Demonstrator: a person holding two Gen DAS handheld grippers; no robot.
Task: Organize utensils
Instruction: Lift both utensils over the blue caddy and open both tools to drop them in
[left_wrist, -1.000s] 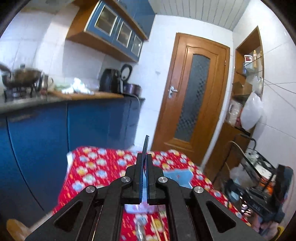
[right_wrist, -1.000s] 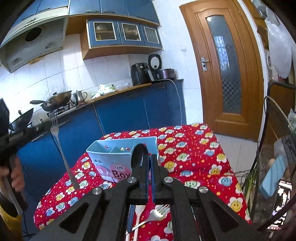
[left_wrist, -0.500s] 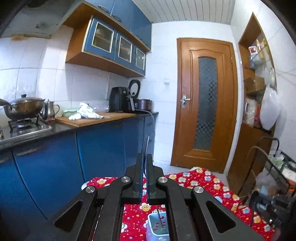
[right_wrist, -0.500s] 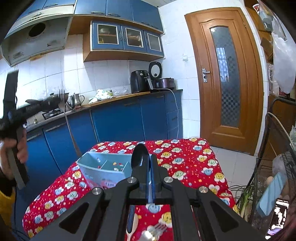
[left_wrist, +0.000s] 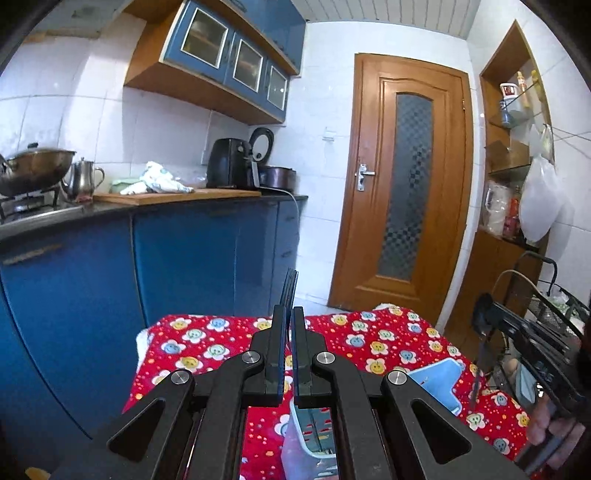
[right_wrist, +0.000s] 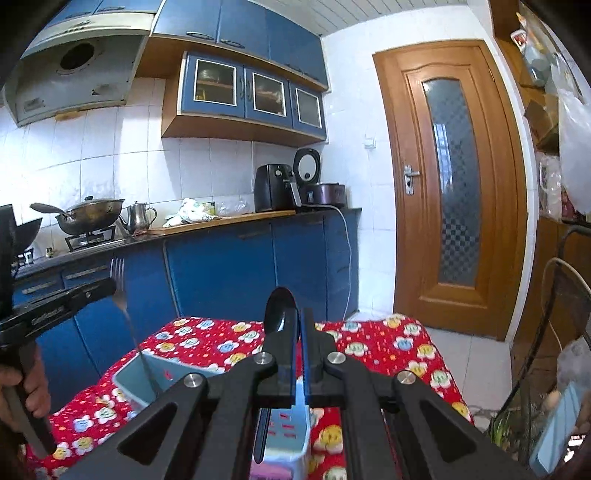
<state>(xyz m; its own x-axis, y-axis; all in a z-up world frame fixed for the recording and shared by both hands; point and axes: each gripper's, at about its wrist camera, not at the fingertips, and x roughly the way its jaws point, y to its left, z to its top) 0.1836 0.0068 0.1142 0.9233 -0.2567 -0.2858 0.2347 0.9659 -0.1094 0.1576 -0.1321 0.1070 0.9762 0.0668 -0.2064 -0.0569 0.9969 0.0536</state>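
Note:
My left gripper (left_wrist: 288, 314) is shut on a metal fork (left_wrist: 289, 288), tines up. In the right wrist view the fork (right_wrist: 123, 299) stands upright with its handle end down inside the light blue utensil box (right_wrist: 127, 384). My right gripper (right_wrist: 297, 317) is shut on a black spoon (right_wrist: 279, 306), bowl up, with its handle hanging over the box's near part (right_wrist: 291, 424). The box also shows in the left wrist view (left_wrist: 436, 380), under and right of my left gripper.
The box stands on a table with a red flowered cloth (right_wrist: 369, 343). Blue kitchen cabinets (right_wrist: 221, 273) lie behind, a wooden door (right_wrist: 450, 184) to the right, and a wire rack (left_wrist: 535, 295) at the table's right side.
Both grippers have come down over the box. The fork has lowered from above the box's left side until its handle end sits inside. The spoon's handle now hangs over the box.

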